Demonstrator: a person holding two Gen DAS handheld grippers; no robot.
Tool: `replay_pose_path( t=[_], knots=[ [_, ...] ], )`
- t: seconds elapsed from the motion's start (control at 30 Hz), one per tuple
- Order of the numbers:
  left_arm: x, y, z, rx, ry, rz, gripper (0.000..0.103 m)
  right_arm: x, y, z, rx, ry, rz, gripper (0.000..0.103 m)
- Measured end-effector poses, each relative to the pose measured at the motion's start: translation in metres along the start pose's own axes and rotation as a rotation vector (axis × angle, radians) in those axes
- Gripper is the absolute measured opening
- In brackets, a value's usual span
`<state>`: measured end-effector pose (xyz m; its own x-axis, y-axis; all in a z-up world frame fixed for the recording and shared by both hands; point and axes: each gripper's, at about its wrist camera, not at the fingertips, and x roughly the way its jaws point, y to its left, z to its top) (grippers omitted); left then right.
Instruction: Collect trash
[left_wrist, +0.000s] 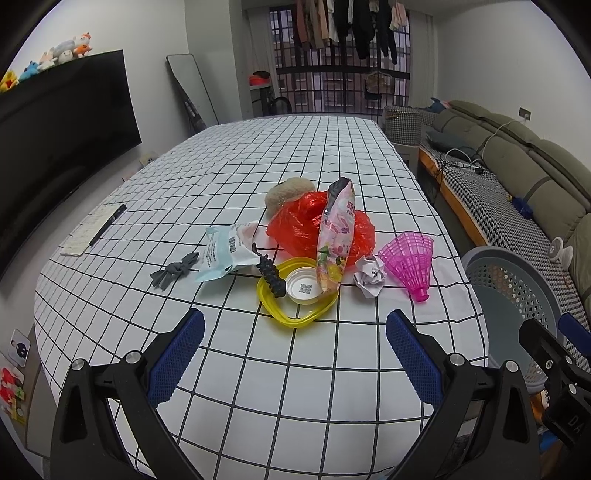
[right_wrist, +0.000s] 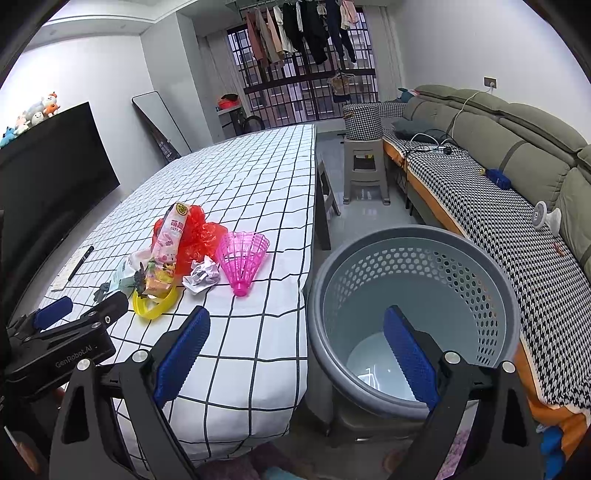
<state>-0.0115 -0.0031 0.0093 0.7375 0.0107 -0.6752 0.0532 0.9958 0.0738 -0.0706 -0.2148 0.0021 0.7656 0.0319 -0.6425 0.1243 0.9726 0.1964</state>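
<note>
Trash (left_wrist: 314, 251) lay straight ahead of the left gripper (left_wrist: 293, 354), the nearer one. Both grippers were wide open and empty; the right gripper (right_wrist: 295, 354) faced the basket (right_wrist: 413, 236).

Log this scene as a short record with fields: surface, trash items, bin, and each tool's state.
surface: table with checked cloth
trash pile: red plastic bag, pink snack packet, crumpled paper, pink plastic shuttlecock, yellow ring, white cap
bin: grey perforated basket, beside the table, nothing visible inside
left tool: open, holding nothing
right tool: open, holding nothing
</note>
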Motion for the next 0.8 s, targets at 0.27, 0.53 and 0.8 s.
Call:
replay_pose_path(
  t=[0.27, 0.53, 0.8],
  knots=[
    [0.001, 0.002, 0.0, 0.001, 0.002, 0.01, 0.097, 0.0, 0.0, 0.0, 0.0, -0.001, 0.001, 0.091],
    [0.002, 0.003, -0.001, -0.008, 0.001, 0.005, 0.097, 0.002, 0.0, -0.001, -0.001, 0.005, -0.001, 0.091],
    [0.008, 0.016, 0.0, -0.029, 0.014, 0.016, 0.097, 0.017, 0.005, 0.0, -0.015, 0.028, 0.004, 0.091]
  ],
)
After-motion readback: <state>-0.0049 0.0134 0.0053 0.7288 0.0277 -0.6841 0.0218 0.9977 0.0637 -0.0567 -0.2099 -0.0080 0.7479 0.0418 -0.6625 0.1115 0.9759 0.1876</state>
